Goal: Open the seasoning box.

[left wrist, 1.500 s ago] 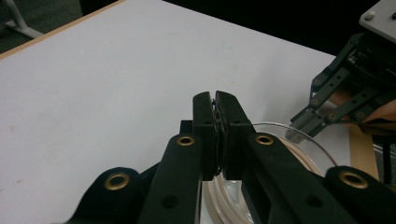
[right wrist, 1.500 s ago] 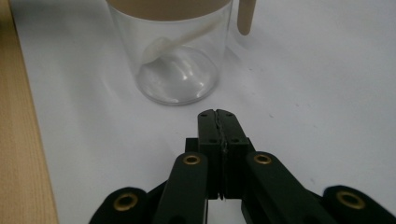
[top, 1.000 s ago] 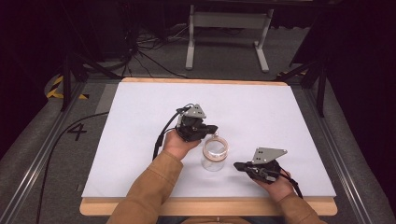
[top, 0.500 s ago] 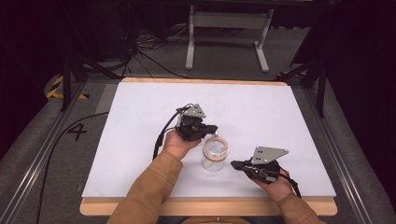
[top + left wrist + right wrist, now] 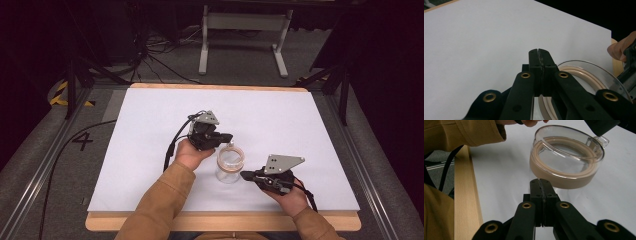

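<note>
- the high view sits above the person's side and looks forward and down over the whole white-topped table with a pale wooden edge (image 5: 150, 125), taking in dark floor and a grey metal stand (image 5: 243, 22) beyond it.
- the left gripper view rides low and close, looking along its own black jaws across the white top toward a far corner.
- the right gripper view is just as low and near, facing the person's tan sleeve (image 5: 461, 131).
- all three share the clear round glass lid with a tan ring (image 5: 230, 159) (image 5: 586, 75) (image 5: 567, 157).
</note>
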A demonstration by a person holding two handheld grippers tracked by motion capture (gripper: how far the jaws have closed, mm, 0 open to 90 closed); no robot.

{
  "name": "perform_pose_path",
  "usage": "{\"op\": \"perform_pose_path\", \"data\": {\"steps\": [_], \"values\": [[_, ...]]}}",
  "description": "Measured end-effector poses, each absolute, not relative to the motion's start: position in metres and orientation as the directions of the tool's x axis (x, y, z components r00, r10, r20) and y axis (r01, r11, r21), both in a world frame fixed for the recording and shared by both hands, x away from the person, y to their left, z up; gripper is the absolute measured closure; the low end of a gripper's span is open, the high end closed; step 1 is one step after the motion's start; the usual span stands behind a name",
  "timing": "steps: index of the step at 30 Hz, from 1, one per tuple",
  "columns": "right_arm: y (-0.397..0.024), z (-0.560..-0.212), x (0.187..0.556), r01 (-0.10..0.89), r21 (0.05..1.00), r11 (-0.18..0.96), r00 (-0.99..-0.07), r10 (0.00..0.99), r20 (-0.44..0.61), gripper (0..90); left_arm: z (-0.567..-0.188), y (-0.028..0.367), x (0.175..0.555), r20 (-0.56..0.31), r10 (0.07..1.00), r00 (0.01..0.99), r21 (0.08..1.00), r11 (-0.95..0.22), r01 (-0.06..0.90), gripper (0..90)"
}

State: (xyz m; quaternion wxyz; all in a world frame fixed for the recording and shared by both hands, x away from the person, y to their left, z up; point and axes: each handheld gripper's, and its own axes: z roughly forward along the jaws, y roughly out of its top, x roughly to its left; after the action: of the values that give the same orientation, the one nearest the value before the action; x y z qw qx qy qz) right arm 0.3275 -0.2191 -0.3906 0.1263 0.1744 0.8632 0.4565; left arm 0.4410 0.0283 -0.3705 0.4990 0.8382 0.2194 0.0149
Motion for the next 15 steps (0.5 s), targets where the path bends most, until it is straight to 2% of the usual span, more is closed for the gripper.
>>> {"op": "perform_pose_path", "data": {"steps": [15], "values": [[-0.2152, -0.3893, 0.328, 0.183, 0.837, 0.515, -0.908, 0.414, -0.056, 89.7, -0.3723, 0.028, 0.4433, -0.224, 0.39, 0.893, 0.837, -0.393, 0.381, 89.7]]}}
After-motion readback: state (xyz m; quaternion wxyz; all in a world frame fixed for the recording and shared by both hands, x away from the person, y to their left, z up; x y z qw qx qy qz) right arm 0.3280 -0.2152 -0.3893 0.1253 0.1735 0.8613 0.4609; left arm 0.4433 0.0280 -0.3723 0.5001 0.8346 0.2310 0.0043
